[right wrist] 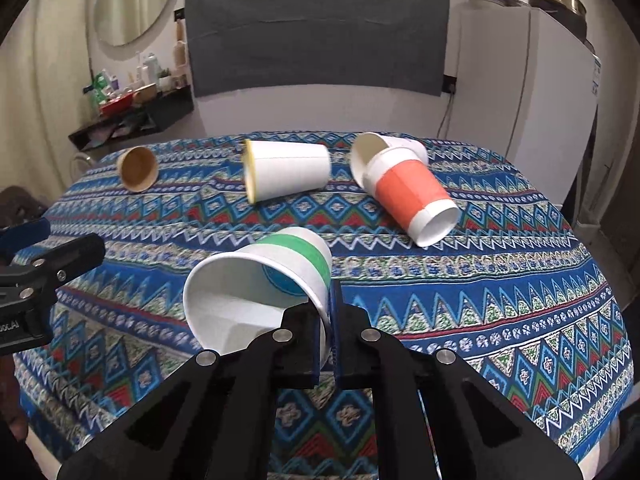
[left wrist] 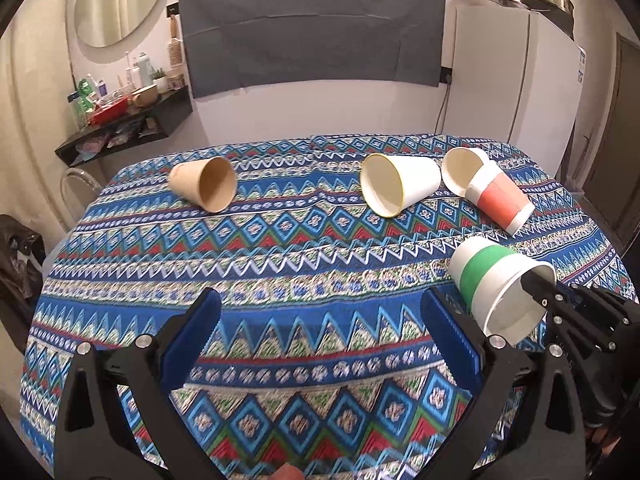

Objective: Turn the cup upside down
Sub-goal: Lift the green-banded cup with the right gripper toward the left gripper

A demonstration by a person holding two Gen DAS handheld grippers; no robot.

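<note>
Spread over the table, the blue patterned cloth [left wrist: 280, 264] carries a brown cup [left wrist: 204, 189], a white cup [left wrist: 400, 188] and an orange-banded cup [left wrist: 498, 200], all lying on their sides. With my right gripper [right wrist: 331, 328] I pinch the rim wall of the green-banded cup [right wrist: 260, 284], one finger inside its mouth and one outside, the cup tipped on its side near me. My left gripper [left wrist: 320, 340] hangs over the cloth with jaws wide apart, holding nothing.
</note>
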